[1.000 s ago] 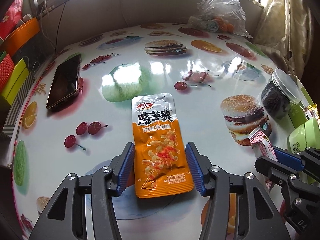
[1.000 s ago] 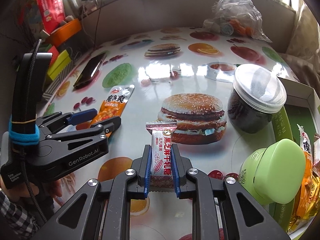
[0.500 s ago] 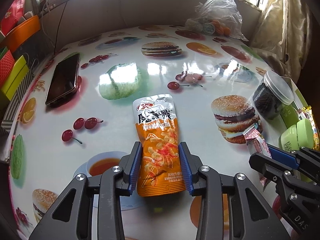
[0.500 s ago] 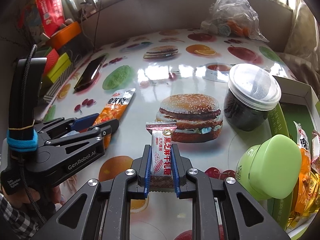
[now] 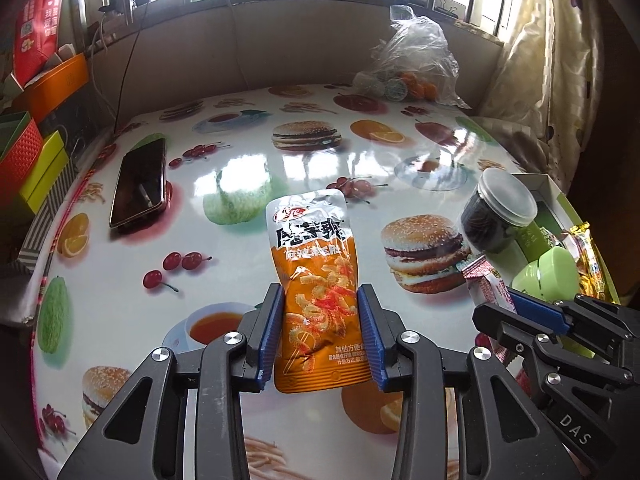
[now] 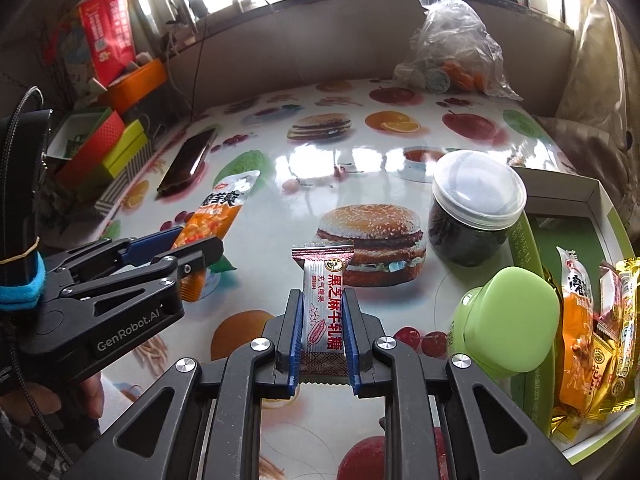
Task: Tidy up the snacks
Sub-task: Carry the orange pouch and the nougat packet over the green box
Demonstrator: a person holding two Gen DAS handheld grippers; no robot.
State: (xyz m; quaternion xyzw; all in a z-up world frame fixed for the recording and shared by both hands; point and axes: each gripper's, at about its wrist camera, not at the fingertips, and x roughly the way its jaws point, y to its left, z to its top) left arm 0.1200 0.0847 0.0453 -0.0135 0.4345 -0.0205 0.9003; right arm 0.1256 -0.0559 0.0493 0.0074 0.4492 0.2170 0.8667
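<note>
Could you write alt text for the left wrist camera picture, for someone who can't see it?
The left claw grips an orange snack pouch above a table printed with burgers and fruit. At right, the right claw holds a red candy bar near a lidded jar; a phone lies at left.

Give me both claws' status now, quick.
Left claw: shut on the orange snack pouch.
Right claw: shut on the nougat candy bar.
</note>
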